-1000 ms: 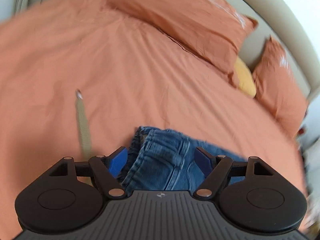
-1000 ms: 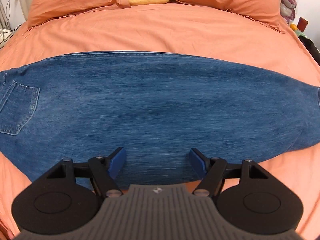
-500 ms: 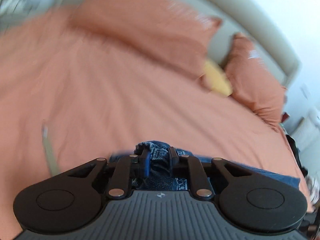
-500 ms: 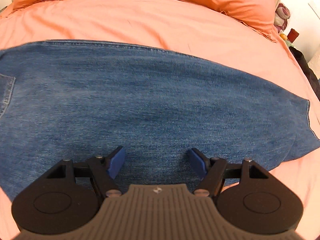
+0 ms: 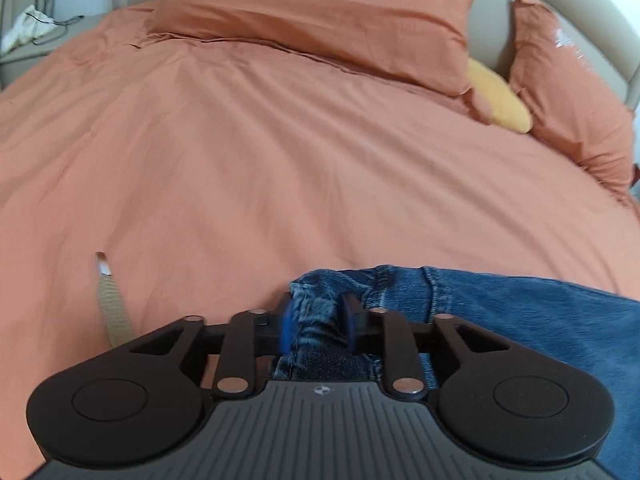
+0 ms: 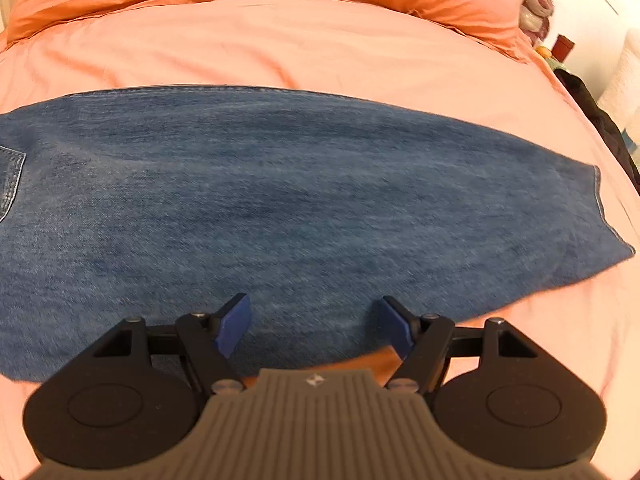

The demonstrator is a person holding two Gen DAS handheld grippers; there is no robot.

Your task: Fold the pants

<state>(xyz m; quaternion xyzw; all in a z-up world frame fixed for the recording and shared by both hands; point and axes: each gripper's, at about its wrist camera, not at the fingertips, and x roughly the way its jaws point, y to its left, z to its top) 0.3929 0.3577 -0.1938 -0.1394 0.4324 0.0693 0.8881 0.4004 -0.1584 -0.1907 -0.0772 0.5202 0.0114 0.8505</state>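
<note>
We count one pair of blue jeans (image 6: 280, 200) on one bed covered by one orange duvet (image 5: 240, 152), with one back pocket (image 6: 10, 184) showing at the left edge of the right wrist view. At the head of the bed we see two orange pillows, a larger one (image 5: 320, 16) and a second (image 5: 572, 88) to its right, with one yellow cushion (image 5: 500, 100) wedged between them. We also count one beige strap (image 5: 112, 304) lying on the duvet, and two grippers, the left gripper (image 5: 318, 326) and the right gripper (image 6: 316, 330), each with two blue-padded fingers.
</note>
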